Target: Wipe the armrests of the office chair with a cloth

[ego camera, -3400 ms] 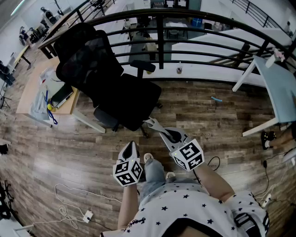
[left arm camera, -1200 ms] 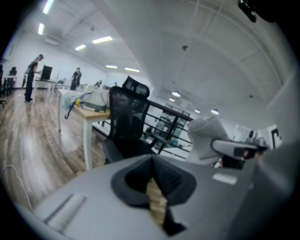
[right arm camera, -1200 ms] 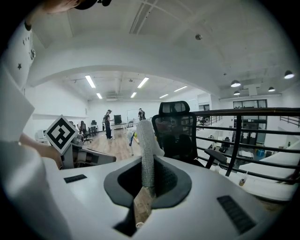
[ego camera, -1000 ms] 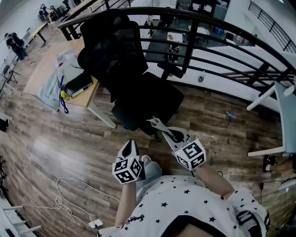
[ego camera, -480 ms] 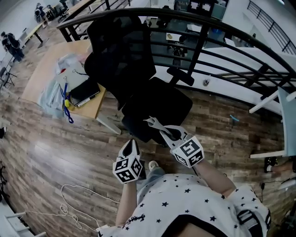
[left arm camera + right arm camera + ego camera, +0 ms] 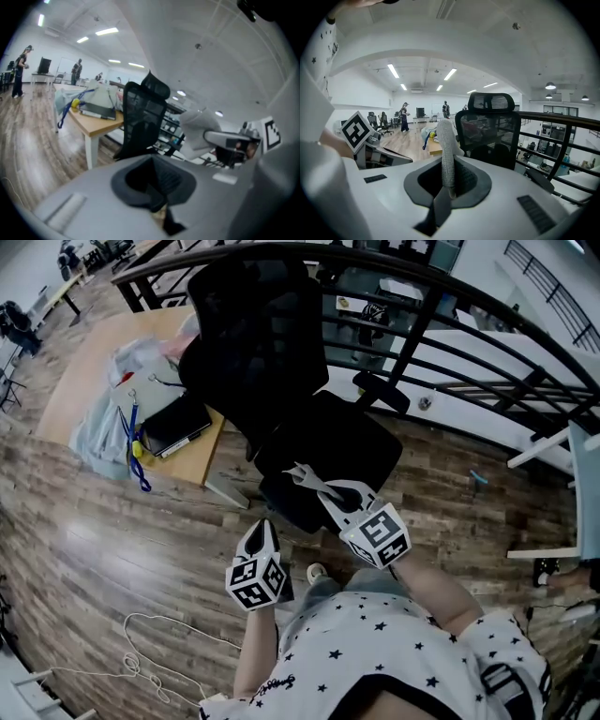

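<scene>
Fig: R gripper (image 6: pixel 447 185) jaws clamped on cloth (image 6: pixel 446 140) | L gripper (image 6: pixel 263 529) jaws pressed together, empty | office chair (image 6: pixel 272 352) nearer than 0.5 s ago; armrest (image 6: pixel 382 392) untouched, beyond cloth | approach phase, wiping not yet begun

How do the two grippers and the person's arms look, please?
Both the left gripper and the right gripper have white, tapering bodies, dark around the jaws. Each carries a cube with black-and-white square markers. The person wears a white short-sleeved shirt printed with small dark stars.
</scene>
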Demonstrator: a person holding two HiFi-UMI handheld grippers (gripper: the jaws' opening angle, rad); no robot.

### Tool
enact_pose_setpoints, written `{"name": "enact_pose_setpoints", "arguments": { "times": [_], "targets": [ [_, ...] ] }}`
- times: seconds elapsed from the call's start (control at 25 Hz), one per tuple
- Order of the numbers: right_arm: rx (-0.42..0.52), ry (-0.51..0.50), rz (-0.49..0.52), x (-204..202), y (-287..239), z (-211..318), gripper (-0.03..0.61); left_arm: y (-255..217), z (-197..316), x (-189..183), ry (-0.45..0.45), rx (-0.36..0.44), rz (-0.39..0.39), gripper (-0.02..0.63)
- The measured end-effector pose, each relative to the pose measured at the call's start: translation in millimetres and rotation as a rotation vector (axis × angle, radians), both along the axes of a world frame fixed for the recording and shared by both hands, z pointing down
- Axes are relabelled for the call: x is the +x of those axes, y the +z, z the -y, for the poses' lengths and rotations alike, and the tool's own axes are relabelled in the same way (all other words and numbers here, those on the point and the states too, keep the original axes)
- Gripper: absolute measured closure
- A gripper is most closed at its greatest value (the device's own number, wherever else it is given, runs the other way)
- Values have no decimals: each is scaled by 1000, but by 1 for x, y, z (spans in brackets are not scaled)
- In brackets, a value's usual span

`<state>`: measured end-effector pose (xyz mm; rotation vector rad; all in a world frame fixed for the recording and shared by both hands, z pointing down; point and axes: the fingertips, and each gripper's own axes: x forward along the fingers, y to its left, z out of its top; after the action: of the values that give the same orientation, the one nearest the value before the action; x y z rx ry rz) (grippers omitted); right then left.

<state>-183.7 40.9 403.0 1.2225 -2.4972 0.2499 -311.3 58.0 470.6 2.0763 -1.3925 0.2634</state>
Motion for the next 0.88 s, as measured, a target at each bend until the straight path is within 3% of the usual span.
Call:
{"name": "enact_pose_setpoints", "arguments": {
  "times": [0.36, 0.88],
  "targets": [
    [-43, -81, -64, -26, 36, 36, 552, 27, -1, -24, -41, -70, -12, 606],
    [-98, -224, -147, -56, 105, 98, 552, 69, -6, -42, -177, -165, -15, 606]
  ]
}}
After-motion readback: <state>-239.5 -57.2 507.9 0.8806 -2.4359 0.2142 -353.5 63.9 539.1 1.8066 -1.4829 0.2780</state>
